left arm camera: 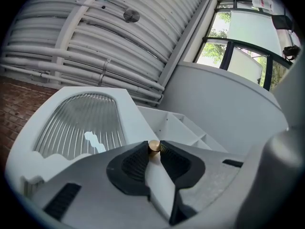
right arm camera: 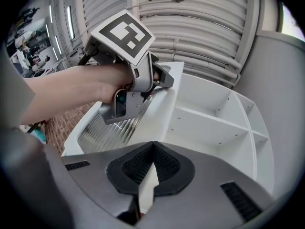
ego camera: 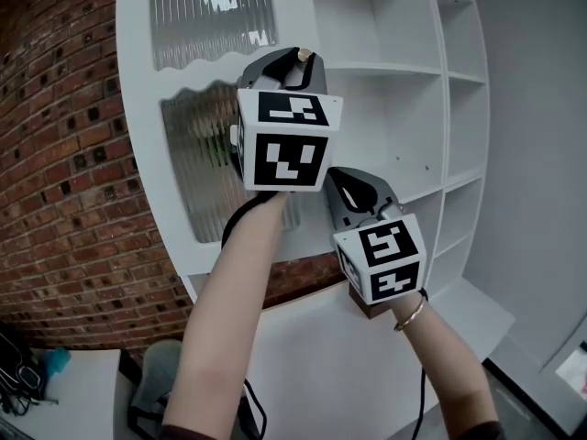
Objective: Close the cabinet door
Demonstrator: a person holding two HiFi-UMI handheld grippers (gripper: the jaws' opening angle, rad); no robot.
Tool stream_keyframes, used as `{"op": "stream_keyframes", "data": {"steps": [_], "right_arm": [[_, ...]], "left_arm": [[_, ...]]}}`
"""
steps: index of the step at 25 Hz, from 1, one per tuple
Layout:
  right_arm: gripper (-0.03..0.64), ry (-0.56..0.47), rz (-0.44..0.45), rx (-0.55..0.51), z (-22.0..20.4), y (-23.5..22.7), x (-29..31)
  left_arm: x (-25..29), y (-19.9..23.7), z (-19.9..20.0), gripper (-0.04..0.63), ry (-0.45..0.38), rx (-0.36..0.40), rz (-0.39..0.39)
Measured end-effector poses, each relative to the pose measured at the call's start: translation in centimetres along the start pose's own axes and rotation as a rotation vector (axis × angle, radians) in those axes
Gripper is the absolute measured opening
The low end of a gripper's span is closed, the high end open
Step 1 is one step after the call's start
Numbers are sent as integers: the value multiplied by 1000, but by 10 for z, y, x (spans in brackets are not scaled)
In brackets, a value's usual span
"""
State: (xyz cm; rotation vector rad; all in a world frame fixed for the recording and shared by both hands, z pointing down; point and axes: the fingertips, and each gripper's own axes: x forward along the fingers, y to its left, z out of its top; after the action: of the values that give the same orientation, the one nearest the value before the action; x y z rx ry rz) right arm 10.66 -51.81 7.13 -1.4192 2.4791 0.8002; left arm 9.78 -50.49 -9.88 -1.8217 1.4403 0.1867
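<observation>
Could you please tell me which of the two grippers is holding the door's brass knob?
The left gripper: its jaws pinch the brass knob on the cabinet door, whereas the right gripper has its jaws shut on nothing.

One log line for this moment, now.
door: open | left gripper: shut on knob | right gripper: shut, empty
</observation>
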Motion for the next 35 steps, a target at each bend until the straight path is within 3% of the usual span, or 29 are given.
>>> {"op": "stream_keyframes", "data": {"steps": [16, 21, 35], "right_arm": [[0, 2, 93, 101, -28, -4, 42], [0, 21, 108, 128, -36, -3, 52], [0, 58, 122, 133, -44, 2, 56]], "left_arm": [[34, 10, -37, 78, 94, 49, 56], [36, 15, -45, 80, 130, 29, 80], [42, 16, -51, 80, 123, 37, 83]]}}
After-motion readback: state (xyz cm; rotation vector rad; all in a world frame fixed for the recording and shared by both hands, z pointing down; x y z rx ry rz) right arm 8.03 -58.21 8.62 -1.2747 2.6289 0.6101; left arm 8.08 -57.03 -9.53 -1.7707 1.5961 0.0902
